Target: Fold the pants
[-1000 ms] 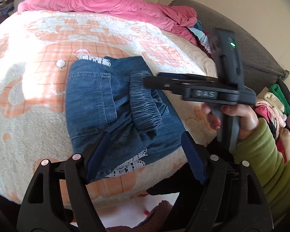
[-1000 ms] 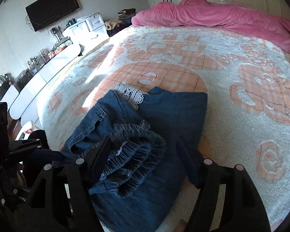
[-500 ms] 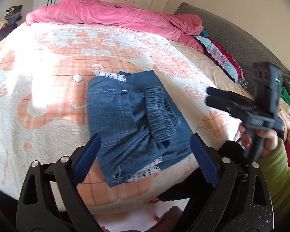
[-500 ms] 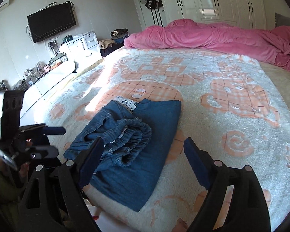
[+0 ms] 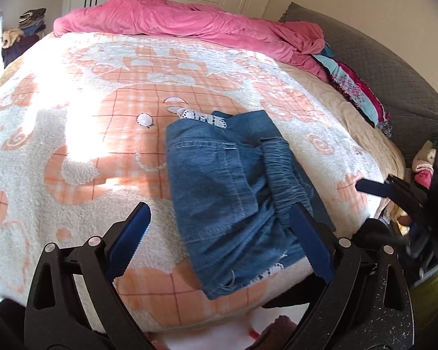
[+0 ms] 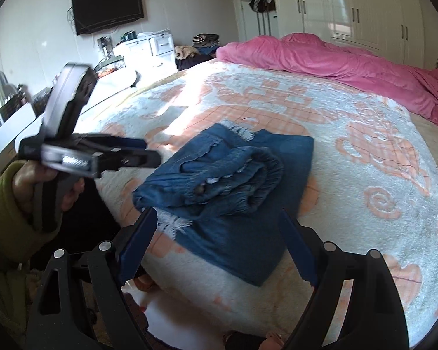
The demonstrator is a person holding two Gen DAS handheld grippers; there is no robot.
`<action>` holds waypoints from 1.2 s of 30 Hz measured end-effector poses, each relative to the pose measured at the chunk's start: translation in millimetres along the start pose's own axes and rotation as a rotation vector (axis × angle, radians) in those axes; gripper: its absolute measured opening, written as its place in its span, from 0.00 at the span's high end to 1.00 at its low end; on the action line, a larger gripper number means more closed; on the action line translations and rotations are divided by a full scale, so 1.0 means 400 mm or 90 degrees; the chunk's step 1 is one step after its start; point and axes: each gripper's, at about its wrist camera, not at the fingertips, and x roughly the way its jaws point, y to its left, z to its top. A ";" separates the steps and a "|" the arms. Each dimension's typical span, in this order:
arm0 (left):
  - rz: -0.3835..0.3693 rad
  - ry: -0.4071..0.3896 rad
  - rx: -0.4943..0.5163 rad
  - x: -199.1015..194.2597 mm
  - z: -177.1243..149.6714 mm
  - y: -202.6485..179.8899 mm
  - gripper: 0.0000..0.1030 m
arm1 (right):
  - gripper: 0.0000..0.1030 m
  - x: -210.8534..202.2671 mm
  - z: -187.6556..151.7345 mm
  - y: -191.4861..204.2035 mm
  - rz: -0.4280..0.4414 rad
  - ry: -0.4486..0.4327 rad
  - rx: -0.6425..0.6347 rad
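The blue denim pants (image 5: 230, 186) lie folded into a compact bundle near the front edge of the bed, elastic waistband on top and white lace trim at the hems. They also show in the right wrist view (image 6: 233, 180). My left gripper (image 5: 219, 242) is open and empty, held above the bundle's near edge. My right gripper (image 6: 219, 242) is open and empty, held off the bed's edge in front of the pants. The right gripper shows at the right of the left wrist view (image 5: 394, 189); the left gripper shows at the left of the right wrist view (image 6: 131, 151).
The bed carries a white and orange fleece blanket (image 5: 73, 134) with a pink duvet (image 5: 175, 20) bunched at its far end. A grey headboard (image 5: 379, 67) and a stack of clothes (image 5: 353, 90) are at the right. A TV (image 6: 108, 7) and white drawers (image 6: 149, 49) stand by the wall.
Both grippers have drawn back and up from the pants, which stay folded on the bed. The two grippers have moved apart to either side.
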 end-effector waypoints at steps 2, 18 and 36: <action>0.007 0.001 -0.001 0.008 0.010 0.013 0.13 | 0.19 0.014 -0.001 0.030 0.007 0.008 -0.022; -0.004 0.050 -0.028 0.149 0.095 0.072 0.45 | 0.29 0.128 0.026 0.206 0.040 0.051 -0.195; 0.001 0.064 -0.037 0.204 0.094 0.082 0.35 | 0.95 0.195 -0.005 0.195 0.064 0.120 -0.254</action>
